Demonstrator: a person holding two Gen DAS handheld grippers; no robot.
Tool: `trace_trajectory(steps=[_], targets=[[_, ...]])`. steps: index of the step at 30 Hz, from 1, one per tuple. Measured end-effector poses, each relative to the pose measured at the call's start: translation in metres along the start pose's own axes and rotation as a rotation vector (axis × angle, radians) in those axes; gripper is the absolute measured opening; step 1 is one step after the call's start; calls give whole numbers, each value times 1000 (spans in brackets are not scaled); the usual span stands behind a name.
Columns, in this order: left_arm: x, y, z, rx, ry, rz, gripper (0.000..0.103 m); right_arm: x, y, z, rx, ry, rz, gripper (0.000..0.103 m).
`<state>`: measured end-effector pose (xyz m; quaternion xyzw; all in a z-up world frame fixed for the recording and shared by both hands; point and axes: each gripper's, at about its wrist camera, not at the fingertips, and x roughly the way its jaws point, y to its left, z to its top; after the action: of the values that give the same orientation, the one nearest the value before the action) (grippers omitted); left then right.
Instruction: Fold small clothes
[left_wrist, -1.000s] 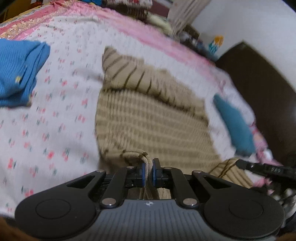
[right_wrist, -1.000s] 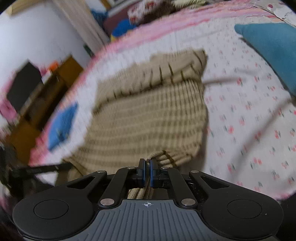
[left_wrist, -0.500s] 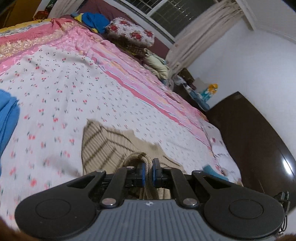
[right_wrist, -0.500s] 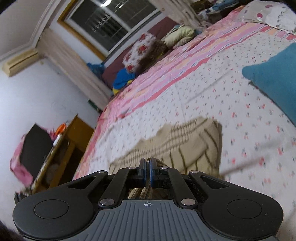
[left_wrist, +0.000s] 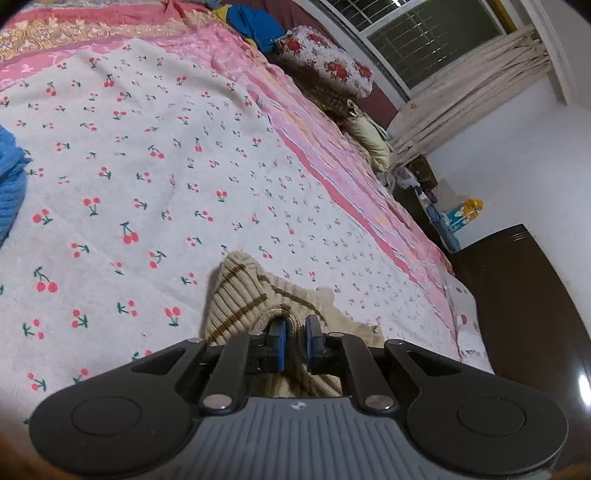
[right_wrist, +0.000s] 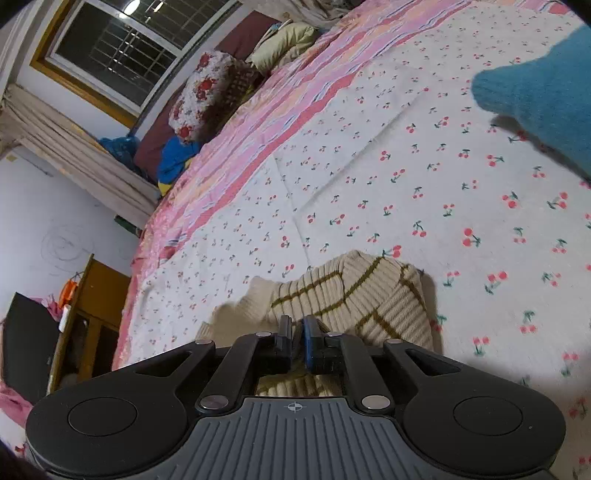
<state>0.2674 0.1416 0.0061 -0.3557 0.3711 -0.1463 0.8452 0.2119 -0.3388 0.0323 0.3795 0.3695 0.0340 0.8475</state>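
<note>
A beige ribbed sweater (left_wrist: 236, 295) with olive stripes lies folded on the cherry-print bedspread (left_wrist: 147, 166), just beyond my fingertips in both wrist views. My left gripper (left_wrist: 295, 332) has its jaws starting to open, and a loop of the sweater's knit hem still sits pinched between the blue pads. In the right wrist view the sweater (right_wrist: 369, 299) spreads out ahead and to the right. The right gripper (right_wrist: 295, 332) is opening too. A narrow gap shows between its pads, and the cloth lies under them.
A blue garment (left_wrist: 11, 184) lies at the left edge, a teal one (right_wrist: 546, 96) at the upper right. Floral pillows (left_wrist: 328, 62) and bedding line the bed's far side under the window. A dark wardrobe (left_wrist: 524, 314) and a wooden cabinet (right_wrist: 92, 314) flank the bed.
Both grippers carried the sweater's near hem forward over its body, folding it. Only the far folded part now shows ahead. The pads of both have parted slightly.
</note>
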Motion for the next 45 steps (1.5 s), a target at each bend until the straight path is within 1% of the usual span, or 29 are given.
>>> trace_trajectory(steps=[2,5,7,8,9,10,12,15,17,19,20,21,24,26,27,29,33,35,36,37,39,42,45], targets=[[1,2,-1,-4,-4,11,19,-2,-1,3,10,-19,10,11],[0,5,0,-29,-18,15,26,-6,1,7,-11,-68,-31,12],[-2,4,0,-38,-32,14,36,-12,7,4,-53,-95,-56,12],[-4,3,1,-38,-43,18,38,-15,14,-1,-109,-101,-61,12],[-5,2,1,-37,-50,20,39,-16,22,-5,-168,-103,-74,17],[-7,1,2,-36,-58,22,40,-16,29,-10,-223,-101,-87,27],[-11,-4,4,-28,-71,30,41,-13,45,-25,-369,-95,-131,38],[-18,-12,1,17,-70,33,42,0,62,-43,-556,-98,-224,38],[-21,-16,-5,45,-60,36,43,8,67,-50,-632,-86,-269,38],[-23,-17,-13,59,-46,38,44,13,68,-55,-680,-85,-308,32],[-23,-17,-17,65,-35,39,44,14,67,-55,-687,-87,-324,27],[-23,-18,-21,74,-25,43,44,14,63,-52,-664,-86,-327,14],[-21,-17,-37,111,1,70,44,10,46,-35,-542,-100,-323,7],[-20,-14,-45,122,12,91,44,6,30,-25,-452,-109,-326,5],[-20,-11,-48,119,16,92,44,5,22,-19,-408,-107,-333,1],[-22,-7,-53,119,10,98,44,7,10,-14,-364,-93,-345,1],[-31,-8,-57,125,-10,118,44,10,4,-18,-390,-89,-389,1],[-34,-9,-59,140,-14,146,44,8,4,-20,-402,-95,-401,1],[-36,-9,-59,150,-16,169,44,6,7,-21,-412,-101,-407,3],[-37,-9,-60,161,-15,195,44,6,8,-21,-423,-108,-416,7],[-40,-7,-62,162,-14,213,44,1,10,-22,-432,-129,-440,12],[-50,-6,-66,159,-32,201,44,-13,10,-21,-415,-150,-423,12],[-58,-13,-72,197,-59,206,44,-26,17,-32,-436,-160,-376,12]])
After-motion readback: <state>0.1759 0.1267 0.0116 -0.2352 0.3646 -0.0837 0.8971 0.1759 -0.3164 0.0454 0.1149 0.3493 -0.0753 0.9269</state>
